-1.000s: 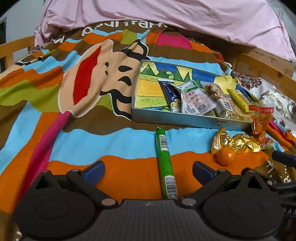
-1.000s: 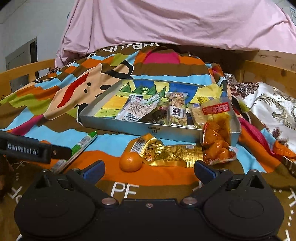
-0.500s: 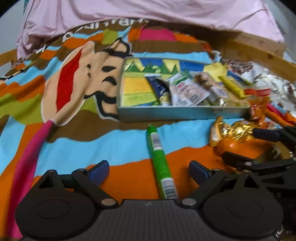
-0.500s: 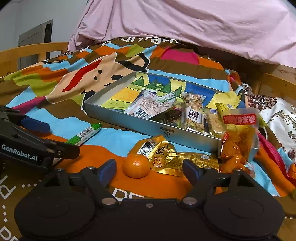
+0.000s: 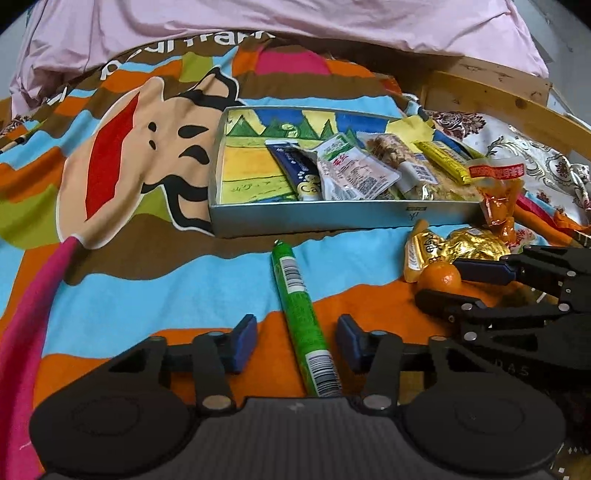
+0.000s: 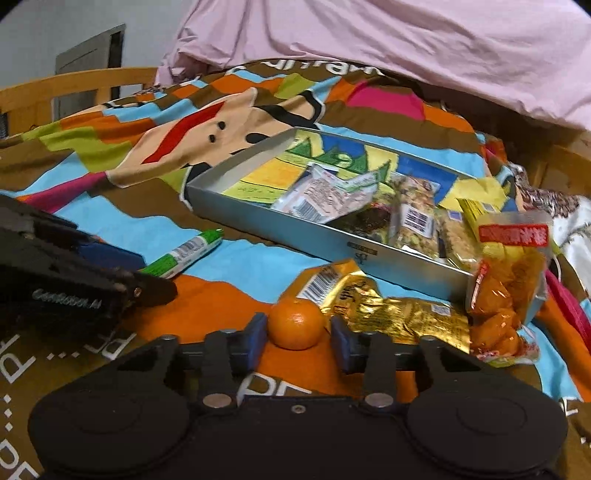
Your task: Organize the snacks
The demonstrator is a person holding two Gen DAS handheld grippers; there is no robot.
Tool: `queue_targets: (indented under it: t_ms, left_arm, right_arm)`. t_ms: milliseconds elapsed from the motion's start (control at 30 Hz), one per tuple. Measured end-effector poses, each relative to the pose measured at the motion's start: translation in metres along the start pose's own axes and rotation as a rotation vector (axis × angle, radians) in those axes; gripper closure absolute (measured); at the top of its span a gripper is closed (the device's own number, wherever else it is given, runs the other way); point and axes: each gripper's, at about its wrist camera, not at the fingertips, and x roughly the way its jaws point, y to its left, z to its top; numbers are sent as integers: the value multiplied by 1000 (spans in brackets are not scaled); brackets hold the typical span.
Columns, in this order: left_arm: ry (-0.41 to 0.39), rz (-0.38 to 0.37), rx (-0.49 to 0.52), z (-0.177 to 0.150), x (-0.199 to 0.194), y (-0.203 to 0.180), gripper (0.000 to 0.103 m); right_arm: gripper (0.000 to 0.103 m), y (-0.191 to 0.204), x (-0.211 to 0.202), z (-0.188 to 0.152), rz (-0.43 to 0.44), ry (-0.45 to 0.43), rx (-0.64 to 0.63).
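A green snack stick [image 5: 301,325] lies on the bedspread between the fingers of my left gripper [image 5: 295,341], which is open around it with a gap on both sides. It also shows in the right wrist view [image 6: 184,253]. A small orange [image 6: 295,323] sits between the fingers of my right gripper [image 6: 297,341], which is open around it; the orange also shows in the left wrist view [image 5: 441,277]. A silver tray [image 5: 332,218] holds several snack packets. A gold packet [image 6: 384,314] and an orange snack bag [image 6: 509,280] lie by the tray's front.
The colourful bedspread [image 5: 129,277] covers the bed. A pink duvet [image 5: 258,26] is heaped at the back. A wooden bed rail [image 5: 498,96] runs along the right, another [image 6: 74,85] on the left. The left gripper body [image 6: 55,280] sits close to the right gripper.
Both grippers have moved forward and narrowed their fingers. The green stick now sits between the left fingers, the orange between the right fingers. No object has moved.
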Motion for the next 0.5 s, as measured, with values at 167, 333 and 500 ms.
queue_targets:
  t_ms: [167,333,500]
  left_arm:
    - [-3,9,3,0,-4,-1,75]
    - [22,11,-16,2,-15,-1,83]
    - [52,-1,-34,4,-13,2,79]
  right_arm:
    - [67,2,-4,0,0,-5,-7]
    - [67,1,-13,-1,1,2,10]
    - [67,3,-13,-2,0,12,7]
